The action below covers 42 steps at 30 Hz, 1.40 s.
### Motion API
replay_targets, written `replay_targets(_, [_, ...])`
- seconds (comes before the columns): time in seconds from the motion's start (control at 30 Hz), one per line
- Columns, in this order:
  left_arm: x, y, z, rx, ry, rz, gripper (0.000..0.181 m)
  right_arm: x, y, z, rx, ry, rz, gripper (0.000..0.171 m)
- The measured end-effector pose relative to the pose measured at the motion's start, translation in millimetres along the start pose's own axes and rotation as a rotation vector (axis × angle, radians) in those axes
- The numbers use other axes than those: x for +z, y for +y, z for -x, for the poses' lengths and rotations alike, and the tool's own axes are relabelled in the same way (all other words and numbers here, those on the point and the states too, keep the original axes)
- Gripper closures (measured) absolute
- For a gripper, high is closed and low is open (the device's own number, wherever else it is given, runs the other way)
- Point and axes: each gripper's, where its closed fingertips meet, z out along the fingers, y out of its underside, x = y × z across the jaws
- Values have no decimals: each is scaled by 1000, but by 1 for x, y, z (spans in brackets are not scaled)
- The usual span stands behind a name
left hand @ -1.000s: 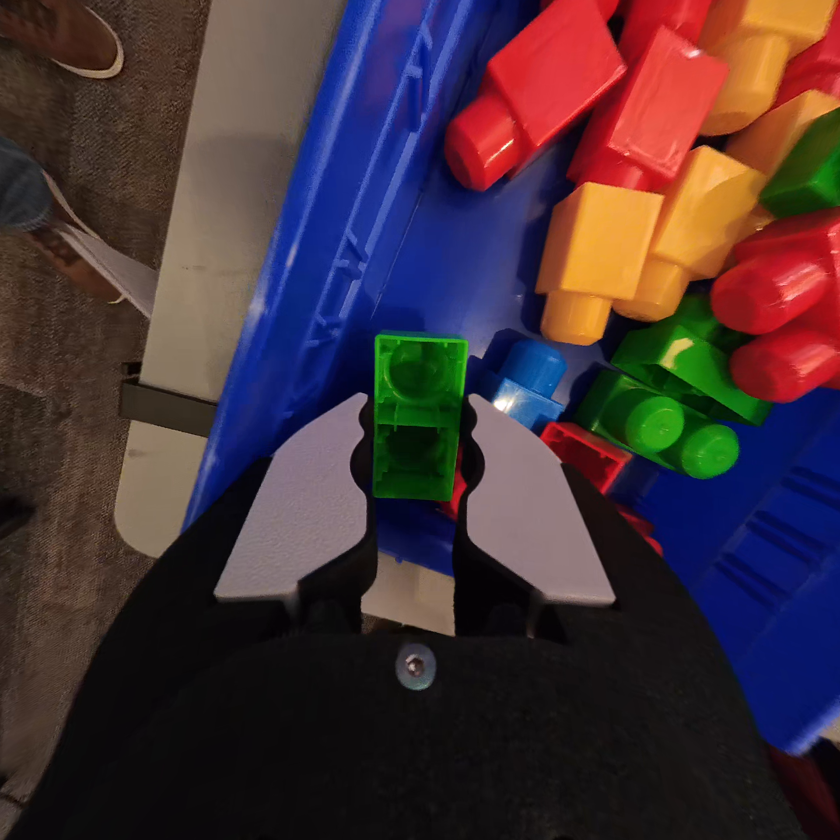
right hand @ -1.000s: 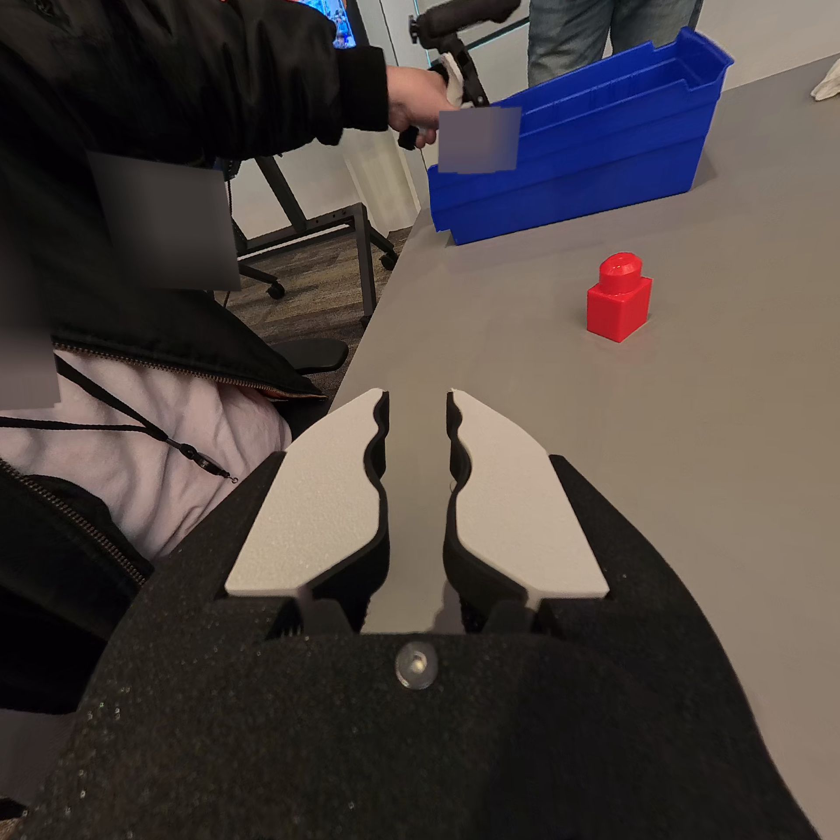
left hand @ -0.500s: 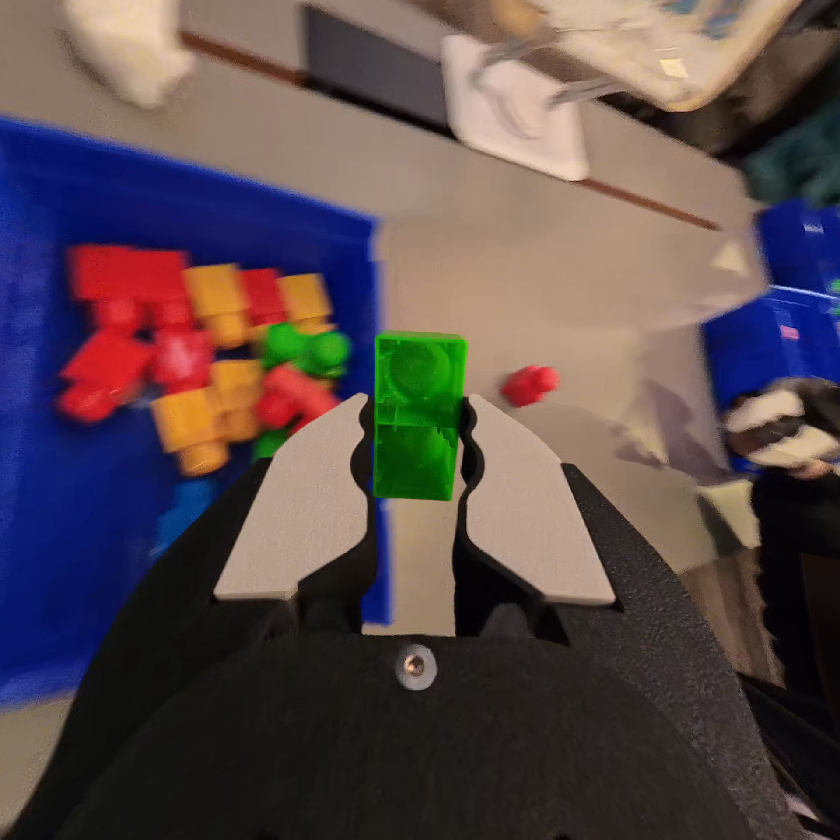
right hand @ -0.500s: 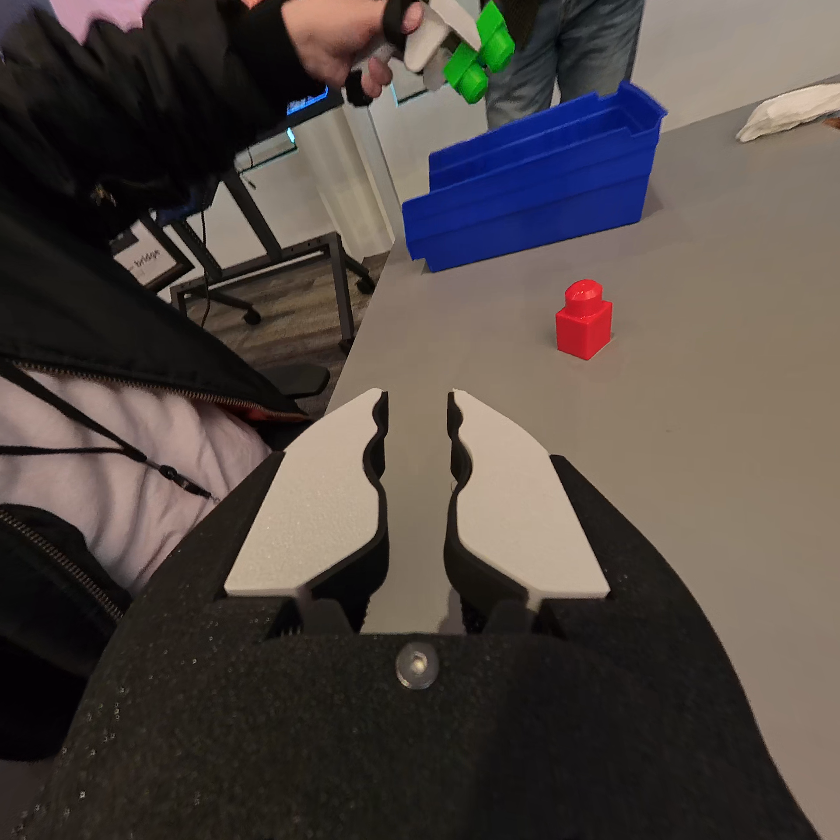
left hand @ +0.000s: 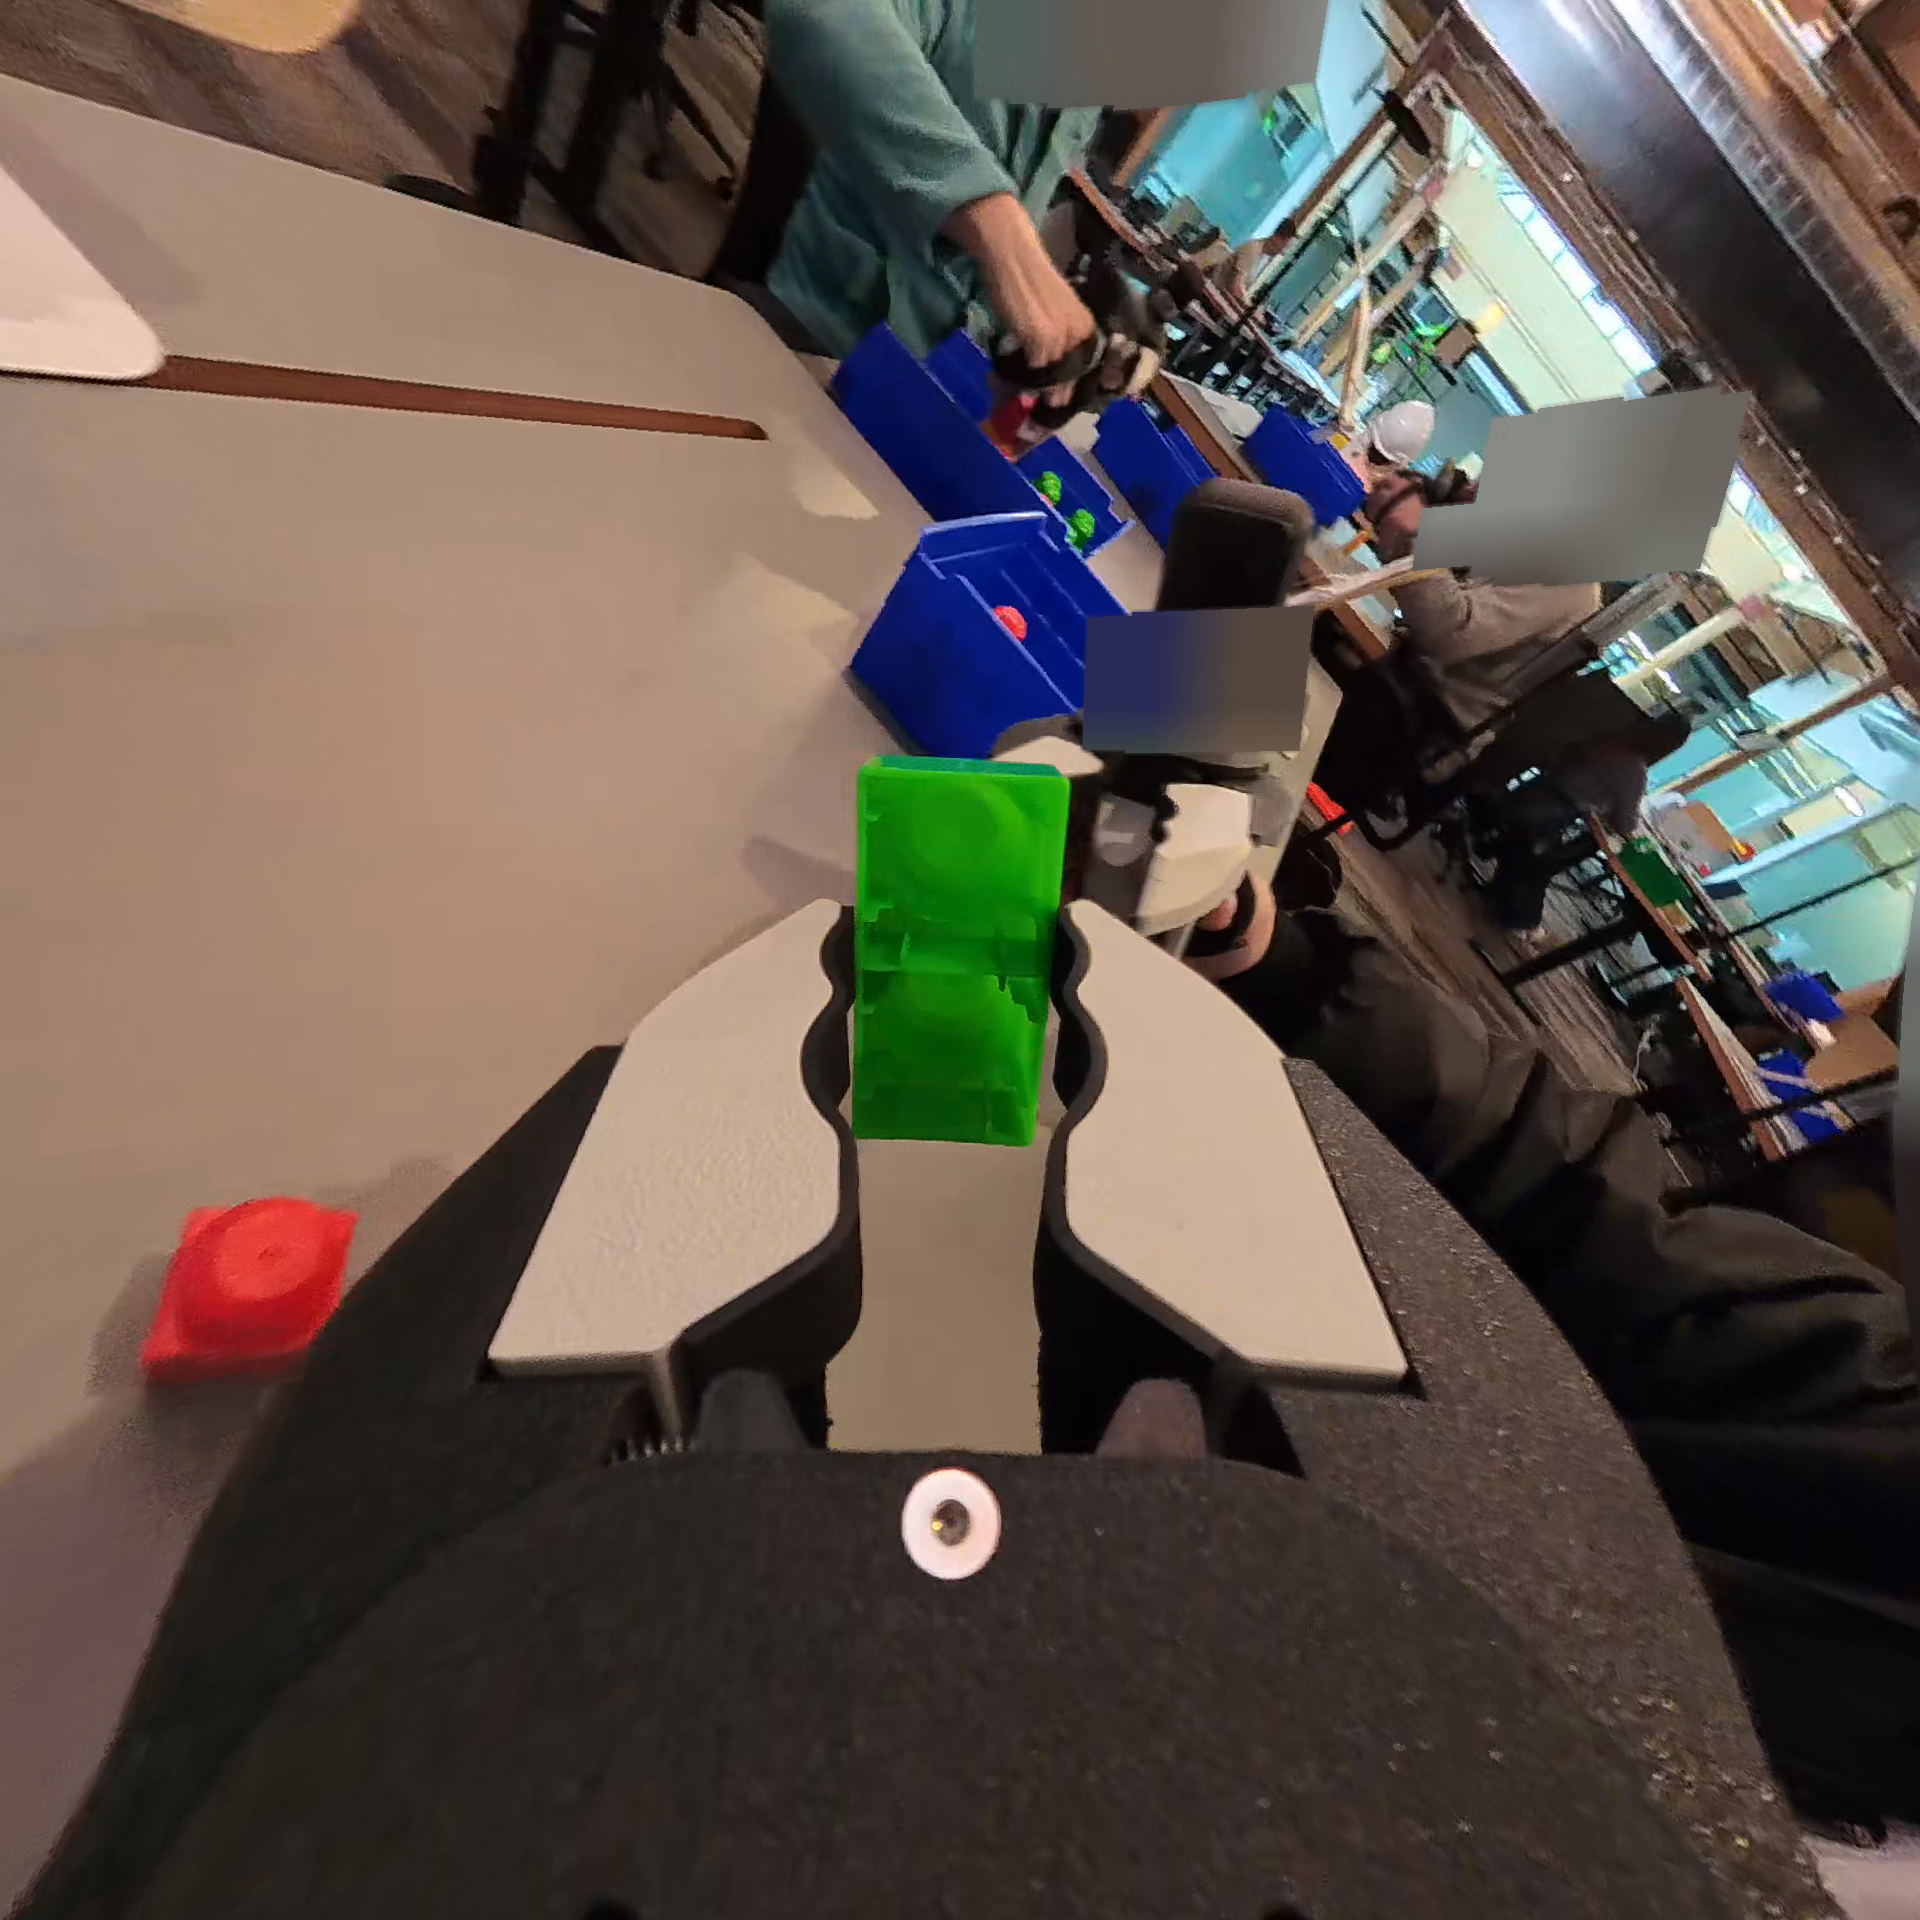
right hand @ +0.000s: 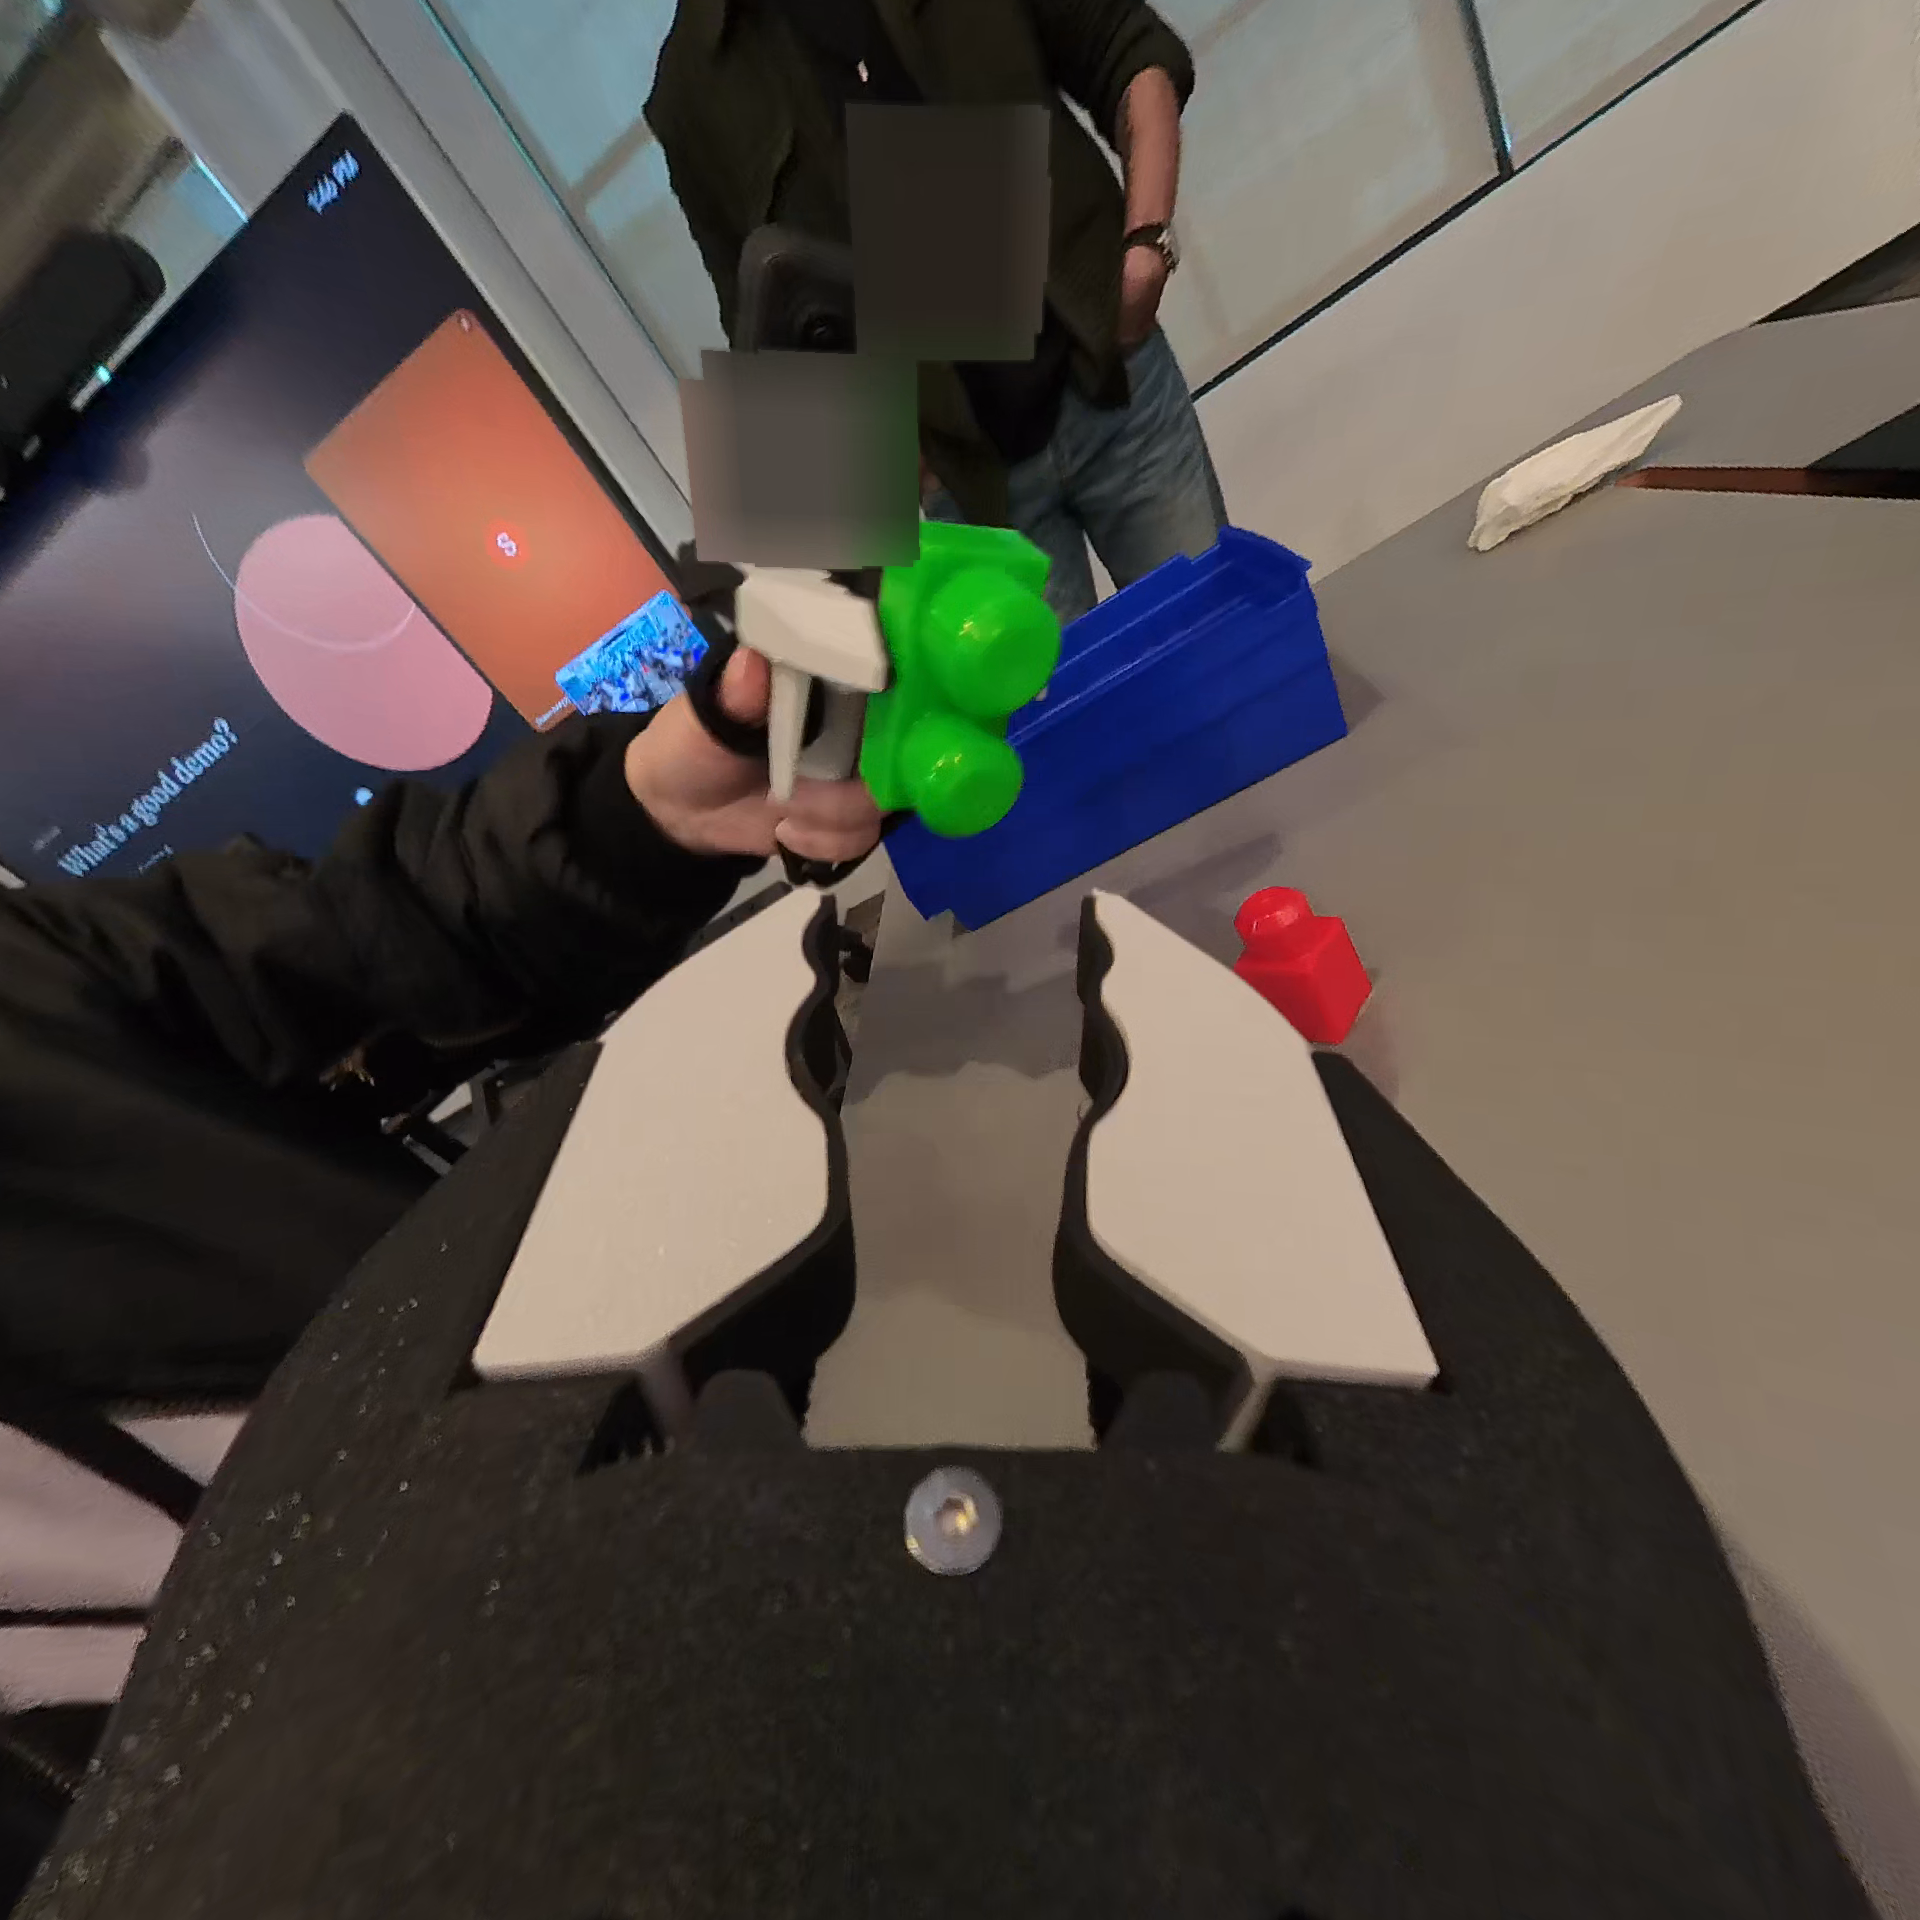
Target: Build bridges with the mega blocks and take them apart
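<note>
grey table [right hand: 1558, 831] below, left hand-held gripper [left hand: 951, 1023] clenched on green block [left hand: 951, 966], right hand-held gripper [right hand: 951, 1029] released

Grey table [right hand: 1662, 831], dark wall screen [right hand: 208, 623] behind, glass partitions, rows of desks [left hand: 1714, 1039] beyond

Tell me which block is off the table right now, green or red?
The green block, clamped in the left claw. The red block stands upright on the table.

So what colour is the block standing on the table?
Red block, seen best in the right wrist view.
</note>
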Motion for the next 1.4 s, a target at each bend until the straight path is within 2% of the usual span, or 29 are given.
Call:
replay_targets(0.17, [16,-6,-24,5,88,-15,145,13,-3,0,54,-74,-50,128])
replay_targets(0.33, [24,-6,-31,19,106,-8,145,21,-12,16,79,-196,-118,129])
replay_targets(0.47, [29,-5,-32,8,121,-8,145,25,-13,17,66,-205,-108,126])
replay_targets(0.6, [33,-2,-36,3,140,-8,145,28,-15,20,63,-224,-124,131])
replay_targets(0.67, [35,-2,-36,3,143,-11,145,28,-13,22,60,-238,-108,140])
replay_targets(0.97, [28,-8,-40,-23,209,-67,145,21,-14,23,35,-224,-95,140])
replay_targets(1.07, [16,-3,-23,14,136,-43,143,16,-7,14,25,-145,-24,140])
replay_targets(1.13, [0,2,-2,89,16,-11,143,9,2,-2,16,-27,76,140])
replay_targets(1.27, [-47,4,29,231,-204,14,144,-26,33,-65,-6,372,415,140])
replay_targets(1.4, [-89,5,32,275,-277,16,147,-76,59,-118,-23,706,722,140])
